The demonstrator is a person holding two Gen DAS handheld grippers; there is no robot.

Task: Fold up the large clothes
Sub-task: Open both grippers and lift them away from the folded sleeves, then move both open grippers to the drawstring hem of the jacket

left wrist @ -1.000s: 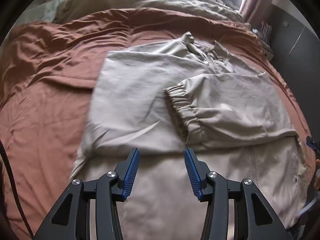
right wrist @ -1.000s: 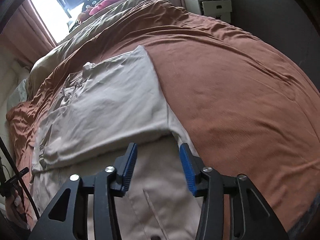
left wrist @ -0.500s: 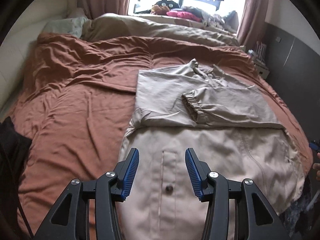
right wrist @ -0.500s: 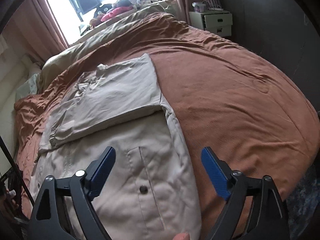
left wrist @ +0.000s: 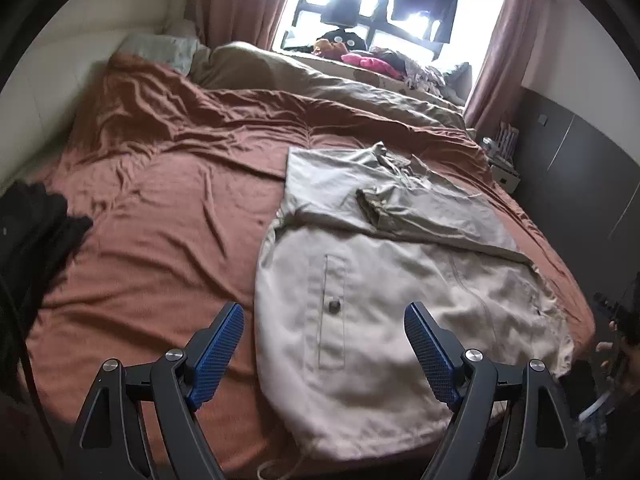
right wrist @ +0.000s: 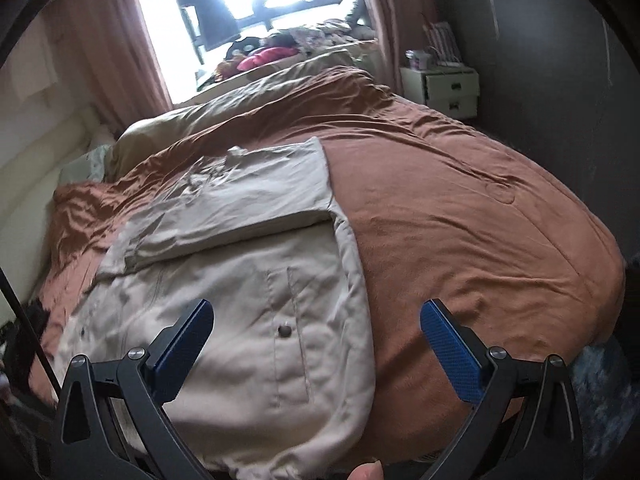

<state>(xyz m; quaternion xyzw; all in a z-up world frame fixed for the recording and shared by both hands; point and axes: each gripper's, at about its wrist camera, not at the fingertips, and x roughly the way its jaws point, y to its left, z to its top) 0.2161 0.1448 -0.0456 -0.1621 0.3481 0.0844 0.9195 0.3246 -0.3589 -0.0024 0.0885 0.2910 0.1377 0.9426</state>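
At bed's near edge: left gripper point(left wrist: 324, 348) and right gripper point(right wrist: 316, 340), blue-padded fingers just spread wide, nothing between them. Beyond, beige button-pocket jacket point(left wrist: 384, 280), sleeves folded across chest, flat on rust-brown bedspread point(left wrist: 160, 208).

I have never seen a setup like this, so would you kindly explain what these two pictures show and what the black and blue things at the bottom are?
No robot here: a person holds a pair of hand-held tongs in each hand, and each pair carries a fisheye camera looking forward along its two blue-padded fingers. One picture is from the left tongs, the other from the right tongs. Both look across a bed with a rust-brown cover. On it lies a large beige jacket, its sleeves already folded across the chest, the buttoned pocket facing up. Both tongs have just been opening and now stand wide open above the jacket's near end, holding nothing. A fingertip shows at the bottom edge of the right view.
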